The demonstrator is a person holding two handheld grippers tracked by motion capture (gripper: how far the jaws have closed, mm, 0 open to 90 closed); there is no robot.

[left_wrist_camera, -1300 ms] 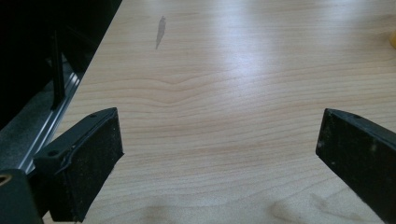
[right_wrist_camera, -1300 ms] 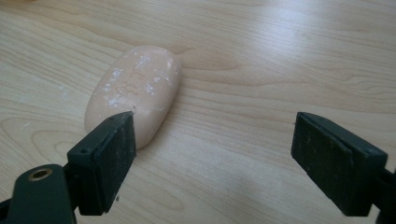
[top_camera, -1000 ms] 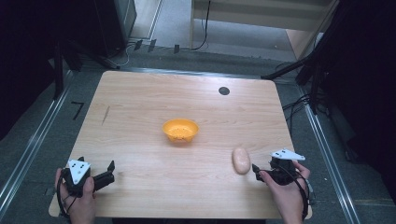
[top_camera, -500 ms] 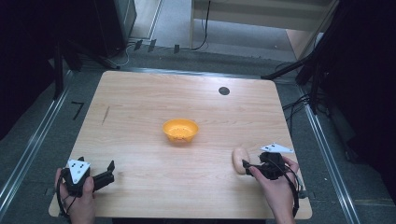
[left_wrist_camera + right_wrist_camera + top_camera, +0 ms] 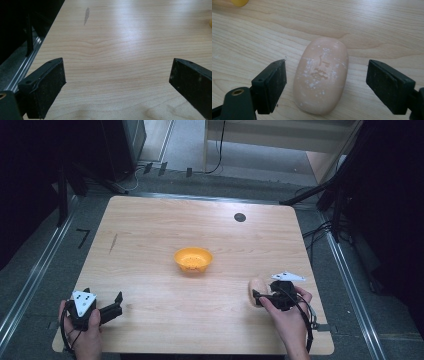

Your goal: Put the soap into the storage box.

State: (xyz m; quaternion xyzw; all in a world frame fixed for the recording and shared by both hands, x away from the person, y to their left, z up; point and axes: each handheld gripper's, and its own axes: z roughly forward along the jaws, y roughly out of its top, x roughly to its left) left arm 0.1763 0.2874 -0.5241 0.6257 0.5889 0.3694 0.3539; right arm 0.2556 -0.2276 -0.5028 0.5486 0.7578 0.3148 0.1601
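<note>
- Pale wood surface (image 5: 150, 245) carries an orange bowl (image 5: 193, 259) mid-way; the soap bar (image 5: 257, 291) lies nearer the person, rightward of the bowl.
- Left gripper (image 5: 117, 82): jaws wide apart over bare wood.
- Right gripper (image 5: 325, 85): jaws apart, straddling the soap bar without touching; closing squarely across its narrow width would likely hold best.

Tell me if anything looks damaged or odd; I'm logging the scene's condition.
The soap bar between the open jaws of the right claw is flecked with white scuffs. A dark streak mars the table left of the orange bowl.
</note>
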